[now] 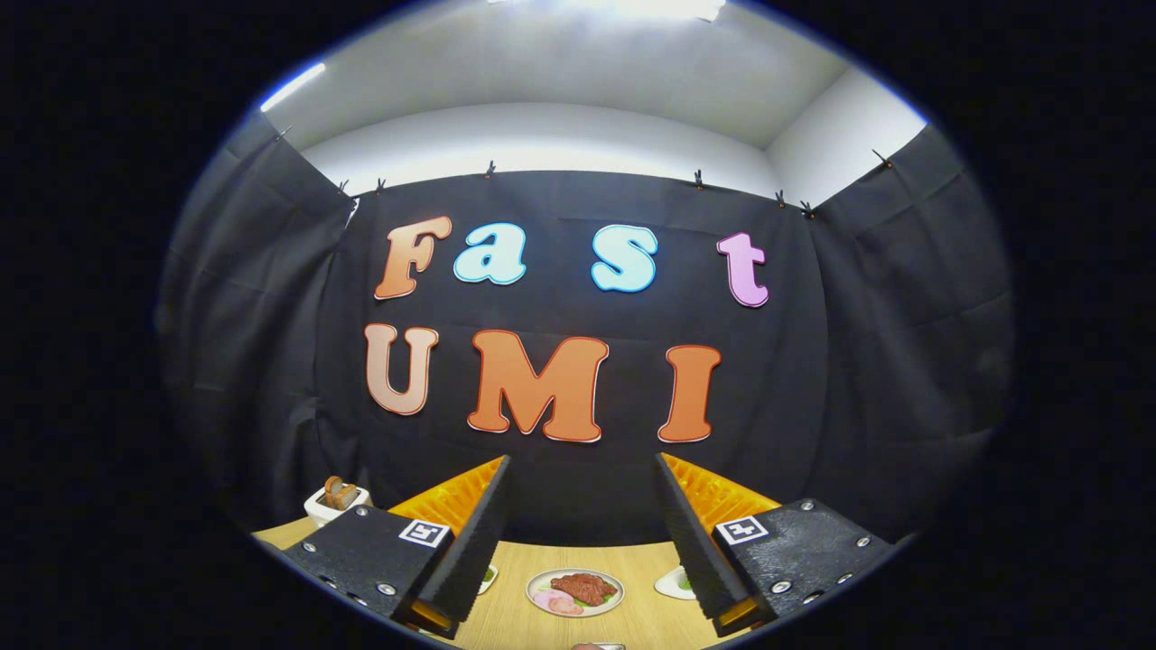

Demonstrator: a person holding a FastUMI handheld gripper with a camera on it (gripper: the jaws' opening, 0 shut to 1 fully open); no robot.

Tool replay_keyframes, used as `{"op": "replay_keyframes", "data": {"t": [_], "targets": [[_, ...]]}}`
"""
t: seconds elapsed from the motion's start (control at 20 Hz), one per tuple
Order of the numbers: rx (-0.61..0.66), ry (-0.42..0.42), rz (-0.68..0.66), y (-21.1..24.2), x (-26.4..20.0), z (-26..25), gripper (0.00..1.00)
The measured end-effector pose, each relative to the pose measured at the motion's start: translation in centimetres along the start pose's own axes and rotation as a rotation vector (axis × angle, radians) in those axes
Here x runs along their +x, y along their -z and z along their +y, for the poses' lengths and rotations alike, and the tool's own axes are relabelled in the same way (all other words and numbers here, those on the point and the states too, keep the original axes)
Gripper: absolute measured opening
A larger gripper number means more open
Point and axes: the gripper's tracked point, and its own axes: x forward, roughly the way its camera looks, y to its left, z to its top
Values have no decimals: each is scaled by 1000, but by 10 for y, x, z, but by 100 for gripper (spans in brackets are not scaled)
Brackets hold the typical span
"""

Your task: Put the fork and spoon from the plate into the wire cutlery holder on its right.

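Bare table (560, 555) between spread jaws, plate (575, 592) below.

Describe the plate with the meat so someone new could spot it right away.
Start at the wooden table below the black cloth wall. The open tool holds nothing, and the plate lies on the table between its fingers. It is round and white with brown meat and pink slices; the small dishes beside it hold something green.

hand-held gripper (585, 533) fingers spread, empty; food plate (575, 593) between them, wooden table (542, 623)
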Motion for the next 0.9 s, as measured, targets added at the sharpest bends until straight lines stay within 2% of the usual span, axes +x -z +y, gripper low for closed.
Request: {"op": "replay_keyframes", "data": {"t": [0.9], "targets": [[-26, -31, -3, 4, 0, 10, 92]]}}
